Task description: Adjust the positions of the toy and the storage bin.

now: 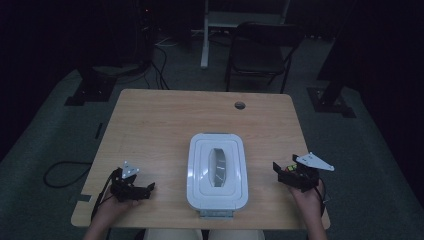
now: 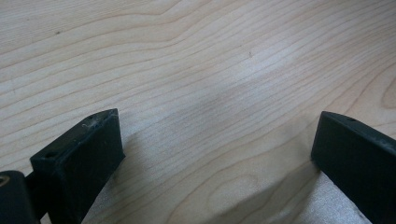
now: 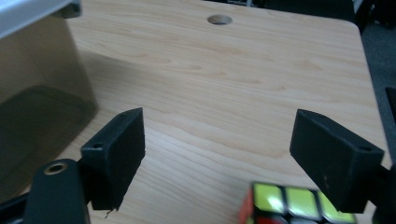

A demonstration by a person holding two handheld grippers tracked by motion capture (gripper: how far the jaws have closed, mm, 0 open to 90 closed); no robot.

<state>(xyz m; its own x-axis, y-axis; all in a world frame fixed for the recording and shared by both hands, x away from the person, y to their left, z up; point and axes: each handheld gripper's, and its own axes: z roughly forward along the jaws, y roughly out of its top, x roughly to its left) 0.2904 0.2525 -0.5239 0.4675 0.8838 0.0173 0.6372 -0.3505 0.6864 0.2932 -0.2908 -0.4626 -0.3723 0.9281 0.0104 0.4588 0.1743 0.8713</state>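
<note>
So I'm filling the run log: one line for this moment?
left claw: open, empty | right claw: open, cube below | box: lidded

One camera looks down on my table [image 1: 150, 115] from above. My two gripper cameras sit close, facing the same wood.

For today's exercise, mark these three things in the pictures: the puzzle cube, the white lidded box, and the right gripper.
puzzle cube [image 3: 285, 198]: right gripper view, on its yellow-green top face.
white lidded box [image 1: 196, 172]: high view, on the lid's left rim.
right gripper [image 3: 217, 154]: right gripper view, midway between its open jaw tips.
</note>
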